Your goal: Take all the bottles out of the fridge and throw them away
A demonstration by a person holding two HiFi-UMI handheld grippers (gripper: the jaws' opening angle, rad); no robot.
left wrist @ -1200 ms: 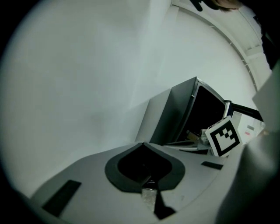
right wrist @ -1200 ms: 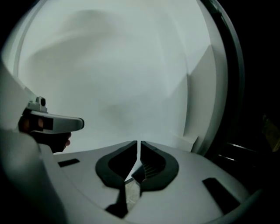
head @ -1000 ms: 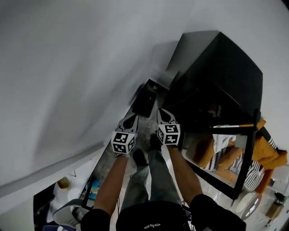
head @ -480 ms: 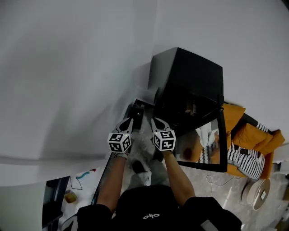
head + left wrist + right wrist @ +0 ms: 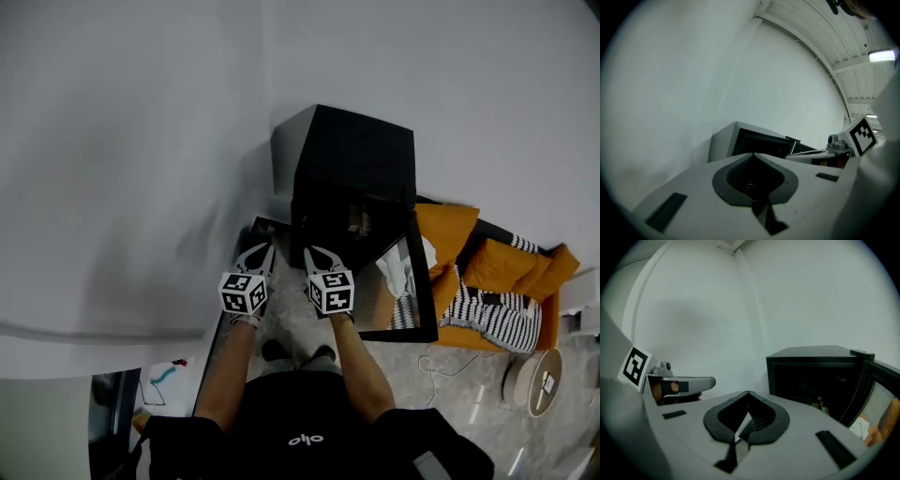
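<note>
A black mini fridge [image 5: 345, 161] stands against the white wall with its glass door [image 5: 418, 291] swung open to the right. In the right gripper view a bottle [image 5: 821, 404] shows low inside the dark fridge [image 5: 813, 376]; the rest of the inside is too dark to read. My left gripper [image 5: 260, 250] and right gripper [image 5: 312, 251] are held side by side in front of the fridge, short of its opening. Both are shut with nothing between their jaws. In the left gripper view the left gripper [image 5: 753, 155] points at the fridge [image 5: 745, 143].
An orange sofa [image 5: 506, 272] with a striped cloth [image 5: 495, 314] sits right of the fridge door. A round white object [image 5: 532, 382] and a cable [image 5: 441, 367] lie on the floor at the right. A dark low box [image 5: 265, 225] stands by the wall left of the fridge.
The head view has swung so the fridge has slid from the right of the picture to its middle. Both grippers stay shut and side by side.
</note>
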